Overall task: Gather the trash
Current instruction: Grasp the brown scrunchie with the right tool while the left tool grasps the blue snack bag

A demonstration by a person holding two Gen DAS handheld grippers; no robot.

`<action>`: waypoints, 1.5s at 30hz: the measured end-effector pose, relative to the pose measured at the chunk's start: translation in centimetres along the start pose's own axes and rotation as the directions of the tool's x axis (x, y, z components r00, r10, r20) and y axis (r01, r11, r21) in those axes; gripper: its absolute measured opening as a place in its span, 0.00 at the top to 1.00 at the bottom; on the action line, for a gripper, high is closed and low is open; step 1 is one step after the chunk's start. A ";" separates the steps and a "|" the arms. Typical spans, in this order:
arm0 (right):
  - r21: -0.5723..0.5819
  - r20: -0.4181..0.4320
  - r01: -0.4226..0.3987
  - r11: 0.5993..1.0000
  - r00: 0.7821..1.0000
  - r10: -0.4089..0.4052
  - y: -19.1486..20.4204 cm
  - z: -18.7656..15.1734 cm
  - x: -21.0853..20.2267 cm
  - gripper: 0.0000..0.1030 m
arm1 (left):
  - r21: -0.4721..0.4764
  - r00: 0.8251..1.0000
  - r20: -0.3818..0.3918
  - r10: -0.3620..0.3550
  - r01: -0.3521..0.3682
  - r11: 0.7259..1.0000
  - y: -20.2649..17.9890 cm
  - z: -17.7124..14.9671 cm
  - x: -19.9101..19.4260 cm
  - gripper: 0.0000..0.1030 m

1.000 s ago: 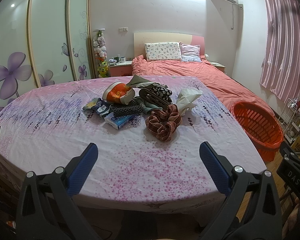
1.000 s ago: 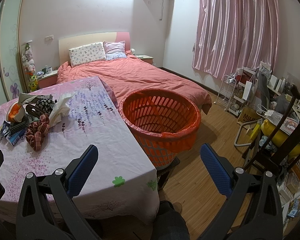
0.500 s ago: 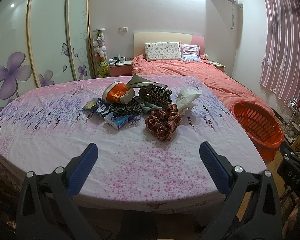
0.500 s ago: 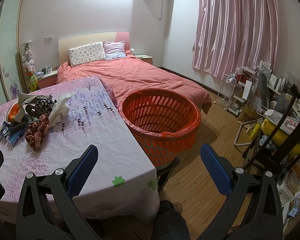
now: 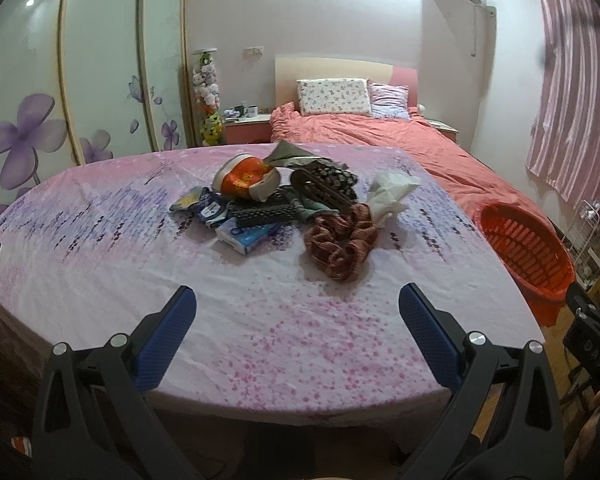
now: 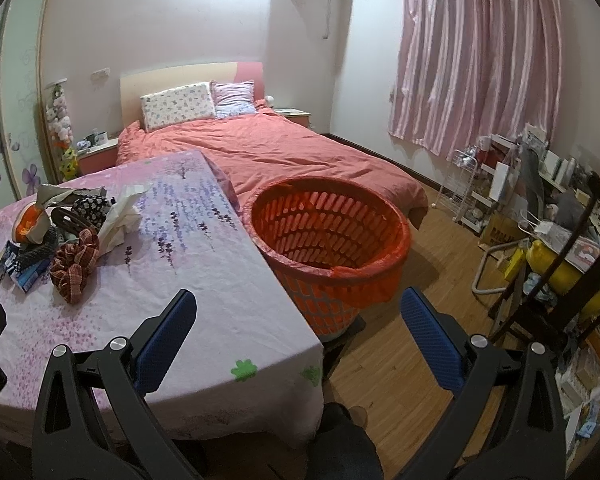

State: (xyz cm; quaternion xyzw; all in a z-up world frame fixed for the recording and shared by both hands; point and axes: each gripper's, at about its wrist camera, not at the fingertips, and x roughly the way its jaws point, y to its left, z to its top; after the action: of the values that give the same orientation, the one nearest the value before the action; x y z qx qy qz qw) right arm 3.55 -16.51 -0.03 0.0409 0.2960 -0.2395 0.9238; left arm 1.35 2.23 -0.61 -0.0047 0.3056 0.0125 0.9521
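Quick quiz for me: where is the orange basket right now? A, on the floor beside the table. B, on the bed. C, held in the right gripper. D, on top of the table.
A: the orange basket stands on the wooden floor, right beside the table edge.

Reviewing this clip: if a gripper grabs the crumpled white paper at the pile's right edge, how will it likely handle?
The crumpled white paper looks thin and creased, so it will probably crush and flop between the fingers rather than hold shape. It seems very light, likely lifting easily. It touches the red plaid scrunchie, which could perhaps shift slightly.
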 end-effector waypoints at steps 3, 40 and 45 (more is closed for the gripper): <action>-0.018 -0.038 -0.063 0.998 0.997 0.062 1.0 0.4 1.4 0.02 | -0.030 1.000 -0.009 0.025 -0.025 0.999 1.5 0.3 1.2 0.04; -0.076 -0.351 -0.541 0.838 0.801 0.485 16.7 1.5 10.1 0.85 | -0.173 0.993 -0.119 0.015 -0.036 0.984 13.9 5.4 13.9 0.20; -0.070 -0.323 -0.510 0.857 0.825 0.464 14.9 2.1 9.9 0.85 | -0.195 0.985 -0.173 -0.031 -0.004 0.981 14.1 7.3 17.5 0.31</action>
State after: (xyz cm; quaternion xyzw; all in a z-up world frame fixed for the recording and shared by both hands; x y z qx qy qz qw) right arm 18.62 -7.99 -4.93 0.0795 0.4276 0.0372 0.8997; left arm 19.44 16.77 -4.90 -0.1010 0.3852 0.0354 0.9166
